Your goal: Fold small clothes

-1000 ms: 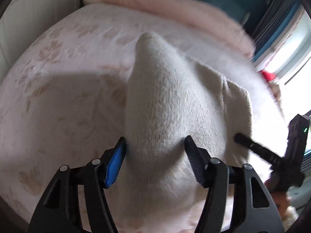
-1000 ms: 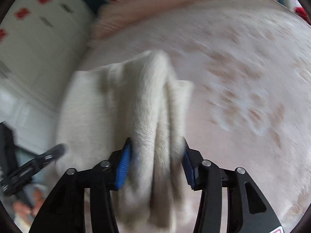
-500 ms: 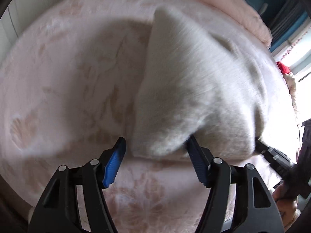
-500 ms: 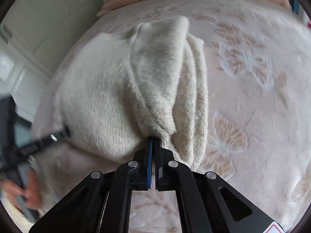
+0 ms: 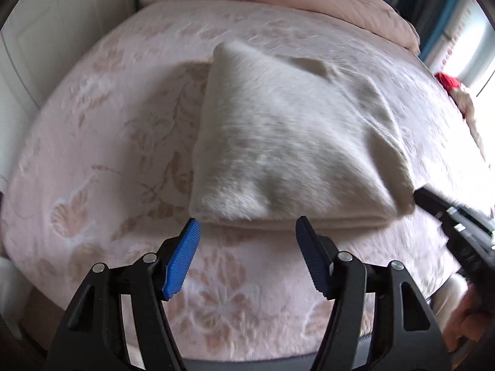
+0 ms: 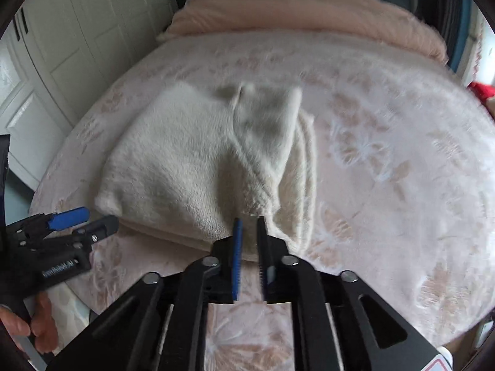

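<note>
Left gripper (image 5: 247, 228) now spread and empty, just short of the garment (image 5: 287, 142). Right gripper (image 6: 249, 225) parted slightly at the garment's near corner, seemingly letting go. Folded cream knit dropped flat on the bed (image 5: 92, 130); this fold looks done. Gripper lettering too blurred to read.

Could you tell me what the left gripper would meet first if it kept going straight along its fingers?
Probably the near folded edge of the cream garment: the open left gripper points straight at it.
</note>
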The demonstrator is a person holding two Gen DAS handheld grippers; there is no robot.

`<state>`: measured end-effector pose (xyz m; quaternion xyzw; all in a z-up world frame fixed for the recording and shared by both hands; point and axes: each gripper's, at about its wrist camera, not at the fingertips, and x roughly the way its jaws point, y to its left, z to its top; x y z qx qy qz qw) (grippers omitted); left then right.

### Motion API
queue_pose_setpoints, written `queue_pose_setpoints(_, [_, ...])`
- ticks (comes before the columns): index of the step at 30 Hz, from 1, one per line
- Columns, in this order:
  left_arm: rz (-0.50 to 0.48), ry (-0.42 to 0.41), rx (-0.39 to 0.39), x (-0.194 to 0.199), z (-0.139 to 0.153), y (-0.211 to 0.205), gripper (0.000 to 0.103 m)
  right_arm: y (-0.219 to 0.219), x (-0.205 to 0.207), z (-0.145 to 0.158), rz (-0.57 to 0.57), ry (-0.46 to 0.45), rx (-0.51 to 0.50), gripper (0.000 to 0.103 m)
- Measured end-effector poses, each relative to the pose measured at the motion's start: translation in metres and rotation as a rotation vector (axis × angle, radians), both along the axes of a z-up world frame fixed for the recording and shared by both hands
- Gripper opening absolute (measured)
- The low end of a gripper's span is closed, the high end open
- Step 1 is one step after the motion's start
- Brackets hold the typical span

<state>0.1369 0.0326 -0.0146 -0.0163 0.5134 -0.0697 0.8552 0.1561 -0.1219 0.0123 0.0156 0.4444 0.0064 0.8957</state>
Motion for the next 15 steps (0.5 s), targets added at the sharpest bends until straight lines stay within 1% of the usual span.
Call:
queue_pose_setpoints(1, [-0.002, -0.017, 0.005, -0.004, 0.006, -0.003, 0.068, -0.001, -0.009, 0.006, -0.023, -0.026, -0.015, 0.041])
queue_pose_setpoints(2, [-0.001, -0.040, 0.009, -0.011, 0.012, -0.007, 0.074, -0.003, -0.020, 0.012, -0.054, -0.053, -0.027, 0.050])
queue_pose_setpoints(3, [0.001, -0.068, 0.014, -0.019, 0.019, -0.009, 0.077, -0.004, -0.025, 0.015, -0.067, -0.068, -0.028, 0.050])
queue_pose_setpoints(4, [0.002, -0.100, 0.025, -0.028, 0.025, -0.012, 0.085, -0.005, -0.031, 0.017, -0.075, -0.079, -0.029, 0.051])
queue_pose_setpoints(5, [0.002, -0.127, 0.038, -0.033, 0.030, -0.016, 0.091, -0.005, -0.036, 0.017, -0.090, -0.086, -0.036, 0.054])
queue_pose_setpoints(8, [-0.002, -0.200, 0.086, -0.053, 0.043, -0.023, 0.094, -0.006, -0.050, 0.016, -0.114, -0.080, -0.014, 0.057])
queue_pose_setpoints(11, [-0.019, -0.219, 0.125, -0.064, 0.049, -0.029, 0.094, -0.009, -0.065, 0.015, -0.152, -0.082, 0.016, 0.058])
queue_pose_setpoints(14, [-0.033, -0.237, 0.164, -0.080, 0.053, -0.033, 0.094, -0.007, -0.080, 0.017, -0.173, -0.091, -0.007, 0.063])
queue_pose_setpoints(15, [-0.037, -0.245, 0.172, -0.084, 0.053, -0.033, 0.094, -0.007, -0.084, 0.017, -0.176, -0.090, -0.017, 0.063])
